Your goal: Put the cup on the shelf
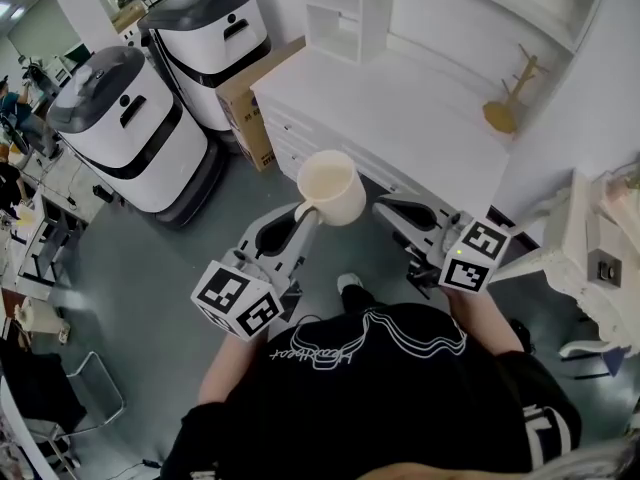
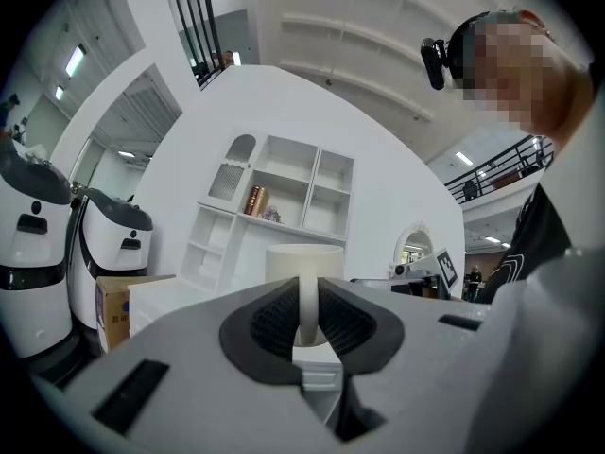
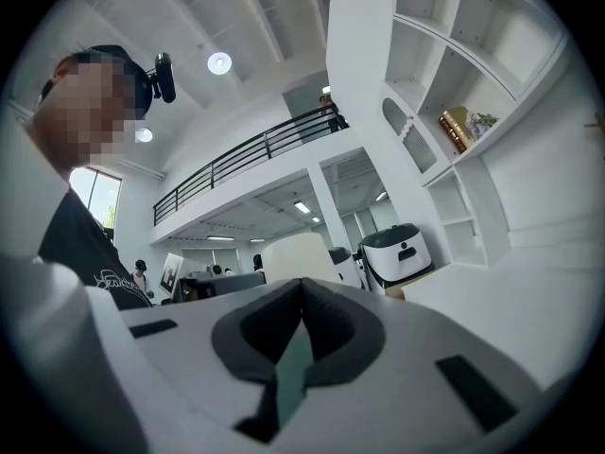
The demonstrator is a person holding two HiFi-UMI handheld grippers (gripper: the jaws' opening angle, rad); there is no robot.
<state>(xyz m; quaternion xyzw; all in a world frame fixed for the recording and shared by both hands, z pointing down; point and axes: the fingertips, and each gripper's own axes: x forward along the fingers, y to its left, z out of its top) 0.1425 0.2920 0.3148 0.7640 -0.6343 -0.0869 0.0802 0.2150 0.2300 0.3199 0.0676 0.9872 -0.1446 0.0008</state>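
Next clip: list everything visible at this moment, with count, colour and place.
cream cup with a handle: 1, cream, held in front of the counter
white counter with drawers: 1, white, ahead
white open shelf unit: 1, white, at the counter's back
wooden mug tree: 1, tan, counter's right end
rounded white-and-black machines: 2, left of the counter
brown cardboard box: 1, between machines and counter
left tool: shut on the cup's handle
right tool: shut, empty

The person is holding both grippers out ahead of the chest, forearms bent and angling inward. The left gripper (image 1: 303, 215) is clamping its jaws on the handle of the cup (image 1: 332, 188), carrying it upright. The right gripper (image 1: 388, 208) is hovering just to the right, jaws closed together on nothing.
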